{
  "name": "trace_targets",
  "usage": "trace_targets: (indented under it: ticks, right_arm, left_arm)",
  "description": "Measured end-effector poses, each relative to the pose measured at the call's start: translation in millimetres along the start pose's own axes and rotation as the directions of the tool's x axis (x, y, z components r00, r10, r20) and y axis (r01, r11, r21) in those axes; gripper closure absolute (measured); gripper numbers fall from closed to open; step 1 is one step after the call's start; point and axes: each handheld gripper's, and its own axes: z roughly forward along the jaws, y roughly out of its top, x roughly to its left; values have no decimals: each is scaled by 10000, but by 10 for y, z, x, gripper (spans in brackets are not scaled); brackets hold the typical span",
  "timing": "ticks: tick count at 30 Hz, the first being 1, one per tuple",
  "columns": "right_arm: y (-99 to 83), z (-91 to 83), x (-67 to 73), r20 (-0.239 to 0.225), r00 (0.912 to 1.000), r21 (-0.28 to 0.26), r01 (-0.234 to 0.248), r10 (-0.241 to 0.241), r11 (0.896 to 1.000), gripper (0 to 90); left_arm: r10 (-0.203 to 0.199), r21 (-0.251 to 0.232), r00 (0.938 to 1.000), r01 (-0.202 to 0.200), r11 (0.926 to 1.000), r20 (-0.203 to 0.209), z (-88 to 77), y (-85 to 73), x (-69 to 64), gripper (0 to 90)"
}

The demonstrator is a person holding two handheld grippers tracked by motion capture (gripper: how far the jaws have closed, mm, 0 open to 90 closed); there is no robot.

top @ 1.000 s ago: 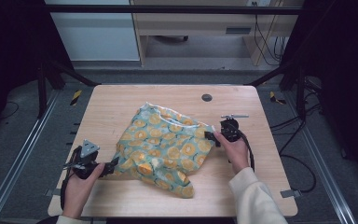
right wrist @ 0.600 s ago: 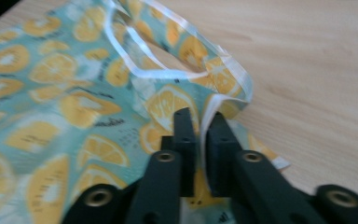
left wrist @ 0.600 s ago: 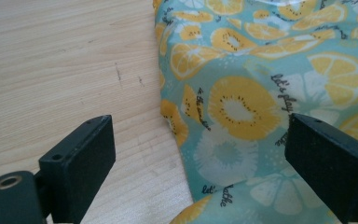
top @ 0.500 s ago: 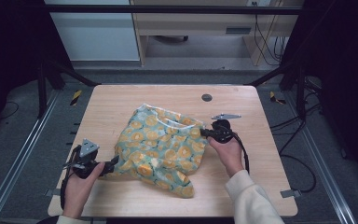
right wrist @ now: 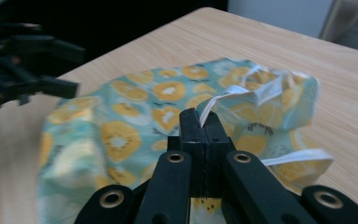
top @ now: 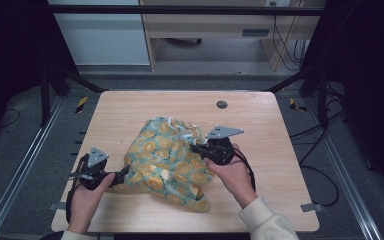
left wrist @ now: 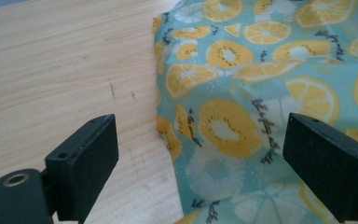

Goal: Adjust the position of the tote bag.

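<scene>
Right gripper [right wrist: 200,122]: its jaws are pressing tight together, having just been closing, and they are pinching the white hem strip [right wrist: 223,97] of the fruit-print cloth [right wrist: 135,116] between the pads.
Right gripper in the high view [top: 196,148]: it is sitting at the cloth's right side, with the person's right hand [top: 232,172] wrapping its body.
Left gripper [left wrist: 200,154]: its jaws are standing wide apart (nothing pressed between them), with the cloth's edge lying in the gap and one pad hanging over bare wood.
Left gripper in the high view [top: 123,173]: its tips are pointing at the cloth's lower left corner, right beside it; whether they are touching the fabric I cannot tell.
Cloth [top: 167,162]: it is lying bunched in the middle of the wooden table [top: 260,120], the turquoise fabric with orange slices puffing up where the right gripper is gripping the hem.
Table hole [top: 222,104]: it is sitting well beyond the cloth, toward the far edge.
</scene>
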Motion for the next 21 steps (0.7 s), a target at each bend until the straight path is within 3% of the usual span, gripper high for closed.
trace_targets:
  ticks: [4, 12, 21]
  right_arm:
    - [59, -48, 142, -354, 9991, -130, 240, -244, 9996, 900]
    - [172, -138, 445, -1240, 9903, -549, 561, -625, 9969, 900]
    - [153, -117, 709, -1993, 9751, -494, 895, -976, 9948, 900]
  left_arm:
    - [38, 65, 10000, -38, 10000, 81, 22, 115, 47, 105]
    - [778, 368, 9968, -784, 9962, 156, 122, 517, 63, 106]
    - [974, 441, 9949, -984, 9942, 254, 110, 661, 22, 107]
